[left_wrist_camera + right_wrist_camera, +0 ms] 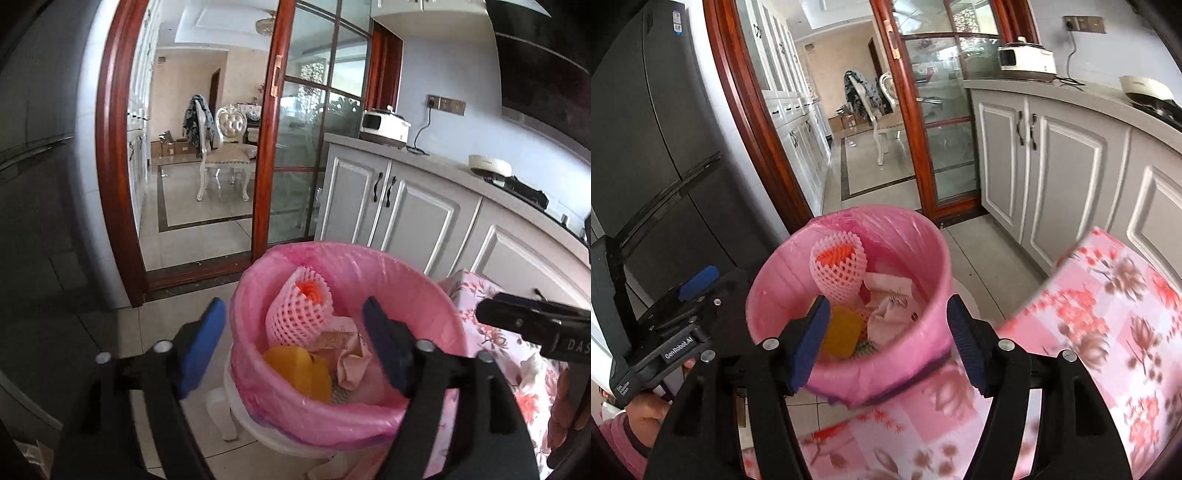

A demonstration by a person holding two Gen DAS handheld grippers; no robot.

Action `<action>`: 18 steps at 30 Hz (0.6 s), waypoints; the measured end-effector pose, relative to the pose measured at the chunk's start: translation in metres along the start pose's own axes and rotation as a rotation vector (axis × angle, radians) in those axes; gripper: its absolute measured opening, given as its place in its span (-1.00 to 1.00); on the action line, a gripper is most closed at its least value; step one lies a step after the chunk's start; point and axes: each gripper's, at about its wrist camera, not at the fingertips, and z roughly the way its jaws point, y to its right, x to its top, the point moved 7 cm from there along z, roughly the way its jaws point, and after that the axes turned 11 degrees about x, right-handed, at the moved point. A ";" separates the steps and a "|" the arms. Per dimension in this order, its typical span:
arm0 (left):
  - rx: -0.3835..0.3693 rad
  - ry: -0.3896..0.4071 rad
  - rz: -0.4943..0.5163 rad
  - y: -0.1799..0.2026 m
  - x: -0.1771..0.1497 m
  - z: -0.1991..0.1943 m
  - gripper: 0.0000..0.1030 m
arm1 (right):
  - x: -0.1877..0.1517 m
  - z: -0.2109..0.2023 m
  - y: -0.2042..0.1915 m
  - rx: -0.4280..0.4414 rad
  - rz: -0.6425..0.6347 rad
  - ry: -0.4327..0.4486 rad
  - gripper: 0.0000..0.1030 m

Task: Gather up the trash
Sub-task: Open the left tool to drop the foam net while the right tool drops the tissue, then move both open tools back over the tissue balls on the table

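1. On the kitchen floor, beside a table with a floral cloth (1108,314), stands the bin (436,295), lined with a pink bag.
2. In the bin lie a foam net (299,314) with orange showing at its mouth, a yellow piece (303,373) and crumpled paper (351,365).
3. The left gripper (295,347) hangs over the bin's near rim, jaws wide, holding nothing.
4. The right gripper (886,339) is also spread wide and empty above the bin.
5. Behind are a dark fridge (646,147), grey cabinets (406,206) and a glass door (314,129).
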 end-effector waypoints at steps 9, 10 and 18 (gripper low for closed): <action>0.022 0.005 -0.015 0.011 -0.041 -0.070 0.91 | -0.061 -0.062 0.018 -0.068 0.088 0.007 0.44; 0.016 -0.002 -0.013 0.014 -0.048 -0.075 0.91 | -0.068 -0.069 0.021 -0.081 0.094 0.004 0.44; -0.057 -0.113 0.035 0.053 -0.106 -0.109 0.91 | -0.118 -0.129 0.046 -0.166 0.174 0.031 0.48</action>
